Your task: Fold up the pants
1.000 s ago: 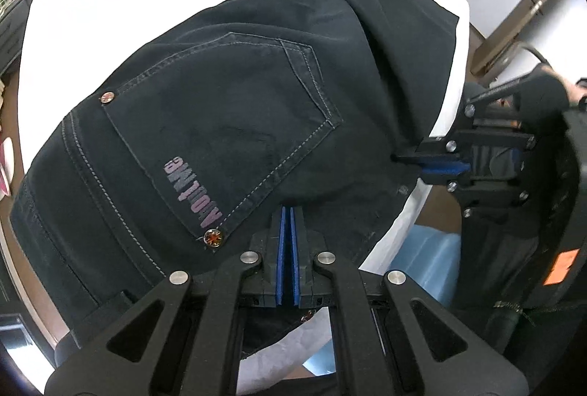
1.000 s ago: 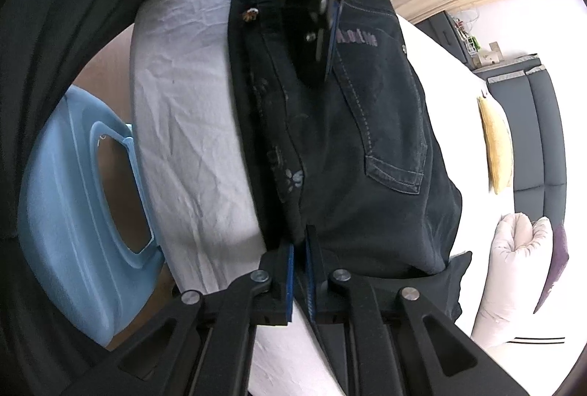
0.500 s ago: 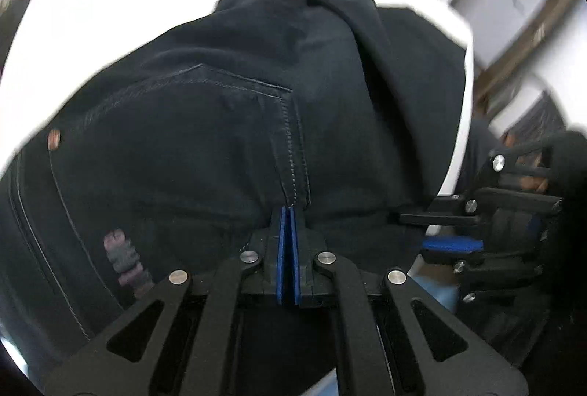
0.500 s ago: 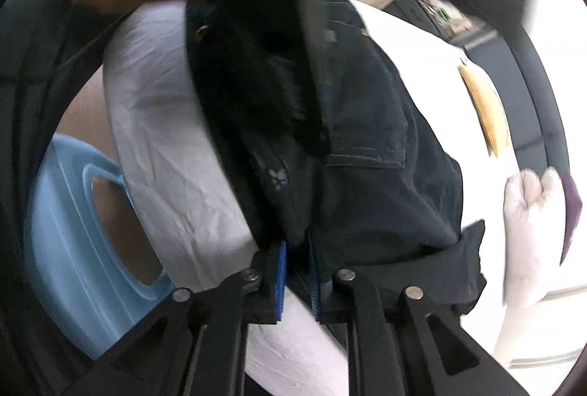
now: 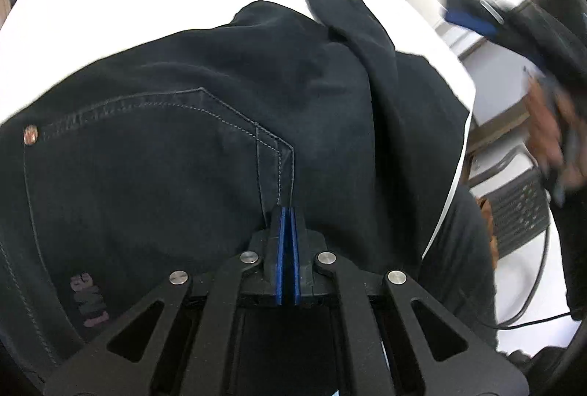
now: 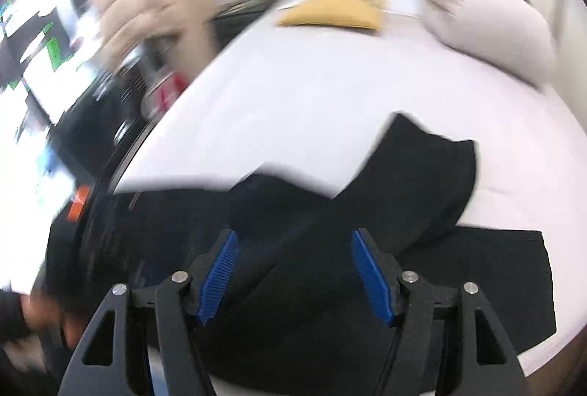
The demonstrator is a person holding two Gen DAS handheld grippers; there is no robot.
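- Bed: white sheet, carrying everything.
- Pants: dark denim, lying folded on the bed at its near edge, back pocket up, one leg doubled across the top.
- Pillow: white, at the far end; yellow cushion beside it.
- Left gripper: fingers closed, tips pressed against the pants by the pocket seam.
- Right gripper: above the pants, fingers spreading apart, nothing between them.
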